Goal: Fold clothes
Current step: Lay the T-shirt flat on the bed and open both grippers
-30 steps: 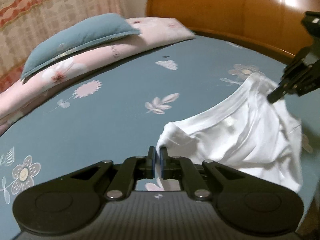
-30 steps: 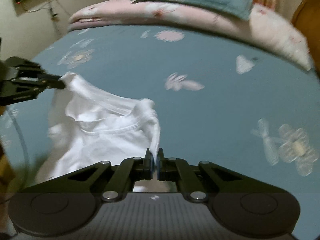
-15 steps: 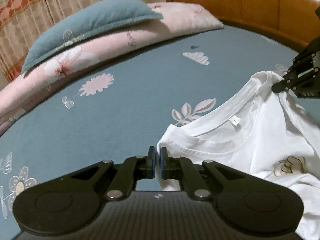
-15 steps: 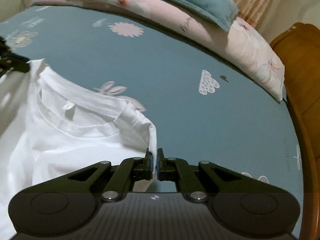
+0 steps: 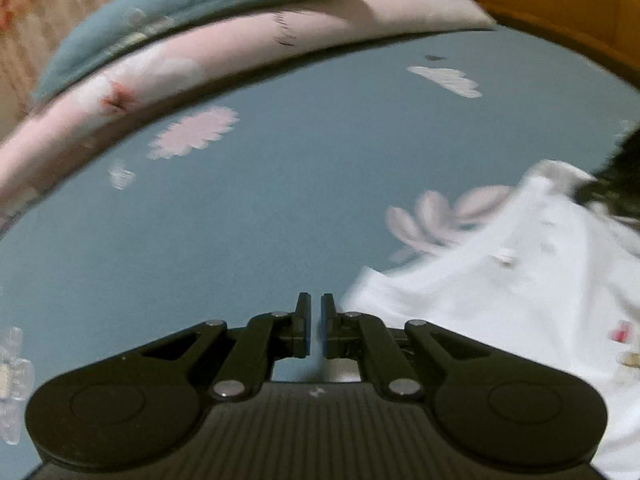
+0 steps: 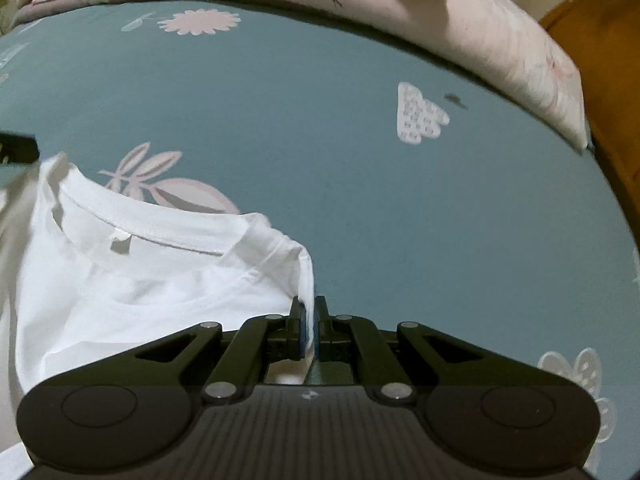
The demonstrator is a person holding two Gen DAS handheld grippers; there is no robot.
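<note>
Right tool (image 6: 309,322) at bottom centre, angled down over the bed (image 6: 320,152), jaws clamped on one shoulder of the white T-shirt (image 6: 132,272). Left tool (image 5: 316,326) likewise angled down, jaws closed; shirt edge at them, grip unclear through blur. Shirt spreads lower left, collar up. Pink quilt (image 6: 460,28) beyond, along top.

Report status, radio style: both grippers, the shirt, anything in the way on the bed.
Left gripper and right gripper shut on the white T-shirt shoulders. Shirt collar-up over the blue sheet. Pink quilt beyond, not blocking.
</note>
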